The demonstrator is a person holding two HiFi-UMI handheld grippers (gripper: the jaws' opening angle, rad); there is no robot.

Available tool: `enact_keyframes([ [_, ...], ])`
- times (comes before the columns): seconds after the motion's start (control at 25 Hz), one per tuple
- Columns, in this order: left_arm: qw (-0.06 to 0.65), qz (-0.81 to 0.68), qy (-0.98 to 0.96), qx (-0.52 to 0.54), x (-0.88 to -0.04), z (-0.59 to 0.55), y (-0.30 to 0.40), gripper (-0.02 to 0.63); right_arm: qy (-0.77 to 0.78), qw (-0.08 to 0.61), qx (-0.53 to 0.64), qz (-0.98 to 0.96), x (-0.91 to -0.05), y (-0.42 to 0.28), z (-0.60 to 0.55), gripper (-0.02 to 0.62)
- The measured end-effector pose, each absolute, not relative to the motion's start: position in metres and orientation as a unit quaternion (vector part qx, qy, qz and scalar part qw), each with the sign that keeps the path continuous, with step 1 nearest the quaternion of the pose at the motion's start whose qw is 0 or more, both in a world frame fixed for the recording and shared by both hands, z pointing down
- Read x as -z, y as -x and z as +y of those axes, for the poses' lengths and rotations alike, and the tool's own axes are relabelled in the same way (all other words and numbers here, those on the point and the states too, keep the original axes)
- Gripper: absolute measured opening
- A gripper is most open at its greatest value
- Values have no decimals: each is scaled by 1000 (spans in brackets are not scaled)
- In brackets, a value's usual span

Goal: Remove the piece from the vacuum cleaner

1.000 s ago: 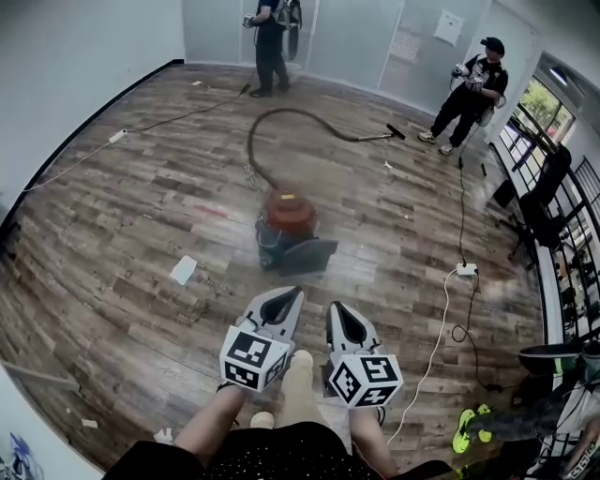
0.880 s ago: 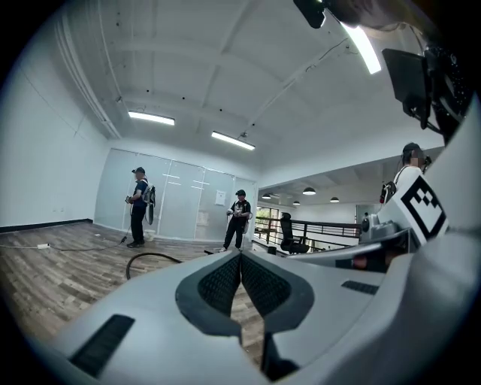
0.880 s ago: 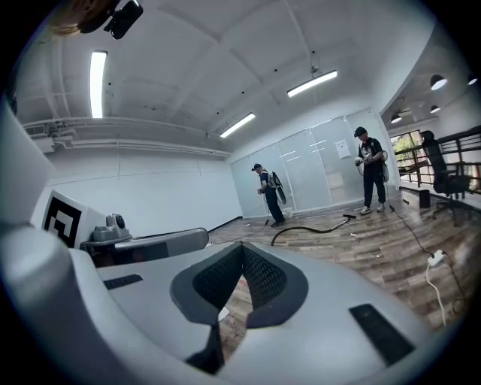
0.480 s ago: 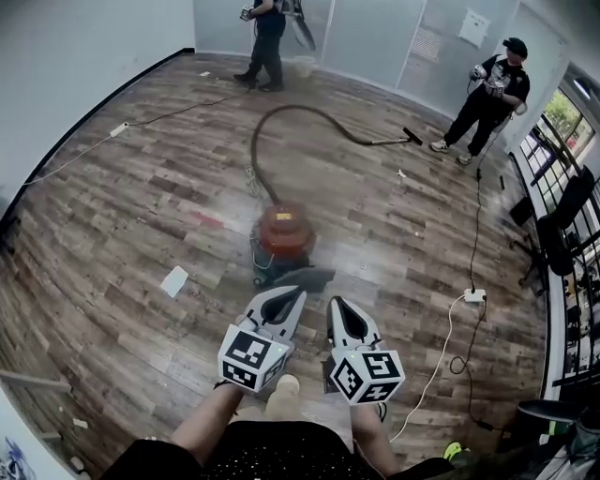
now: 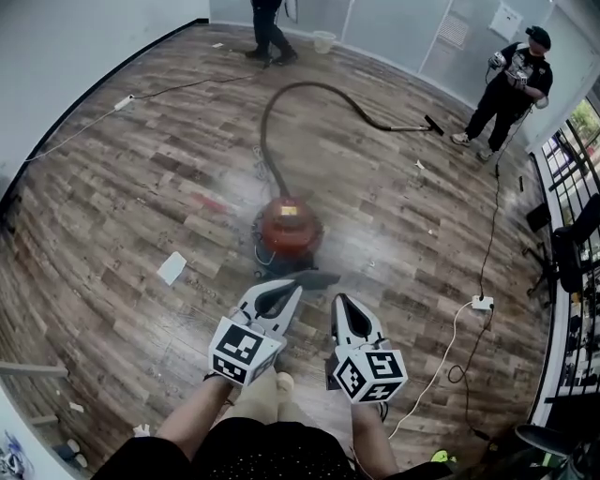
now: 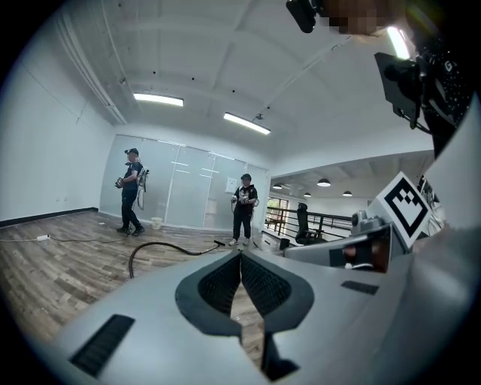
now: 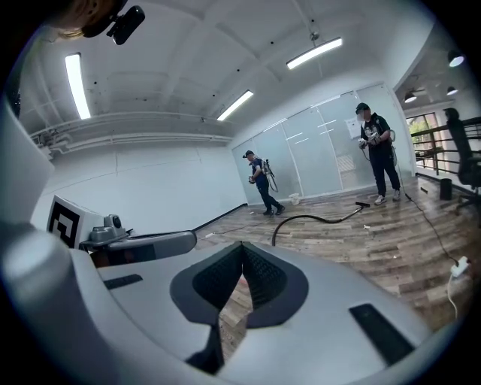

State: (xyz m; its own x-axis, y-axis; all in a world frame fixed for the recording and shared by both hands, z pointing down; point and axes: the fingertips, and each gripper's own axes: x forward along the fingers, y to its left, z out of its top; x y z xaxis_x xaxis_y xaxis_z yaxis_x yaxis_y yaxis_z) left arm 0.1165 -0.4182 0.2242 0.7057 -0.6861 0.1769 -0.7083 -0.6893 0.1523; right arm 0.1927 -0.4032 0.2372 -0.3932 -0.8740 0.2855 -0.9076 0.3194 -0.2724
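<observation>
A wide wooden floor (image 5: 122,187) is seen, bounded by a white wall (image 5: 56,56) on the left and by glass partitions (image 6: 188,188) at the far end, with a dark railing (image 5: 572,309) along the right side. Two standing persons are seen far off, one by the partitions (image 5: 267,28) and one at the right (image 5: 511,80). The red vacuum cleaner (image 5: 290,230) is set on the floor at mid-room, and its dark hose (image 5: 281,103) is curved away to a nozzle (image 5: 433,125) lying near the second person. A dark flat part (image 5: 305,278) is shown at the cleaner's near side. Both forearms (image 5: 202,422) are held out side by side above the wearer's legs, pointed forward and slightly down at the cleaner. The left gripper (image 5: 292,284) is held with its tips just short of that dark part; the right gripper (image 5: 339,300) is kept beside it, a little further back. In each gripper view the jaws are pressed together with nothing between them. A white cable (image 5: 441,347) is run to a power strip (image 5: 482,303) at the right, and a paper scrap (image 5: 172,268) is left on the boards at the left.
</observation>
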Motion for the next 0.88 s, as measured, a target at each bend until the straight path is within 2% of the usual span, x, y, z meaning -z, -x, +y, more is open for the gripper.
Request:
enact_keyframes([
  [0.2,108,-378,-918,-55,-289,-470,-111,11,-541,37,-204,-815,-308,-203,-456,11],
  [0.68,126,-395,-908,-62,-568,-539,-88,12,-554,32,-194,-809,-573,-250,-528,11],
  [0.88,110,-413,-903,-45,-652,-555,-88,12,-572,22,-172,-802,-664,-268,-539,11],
])
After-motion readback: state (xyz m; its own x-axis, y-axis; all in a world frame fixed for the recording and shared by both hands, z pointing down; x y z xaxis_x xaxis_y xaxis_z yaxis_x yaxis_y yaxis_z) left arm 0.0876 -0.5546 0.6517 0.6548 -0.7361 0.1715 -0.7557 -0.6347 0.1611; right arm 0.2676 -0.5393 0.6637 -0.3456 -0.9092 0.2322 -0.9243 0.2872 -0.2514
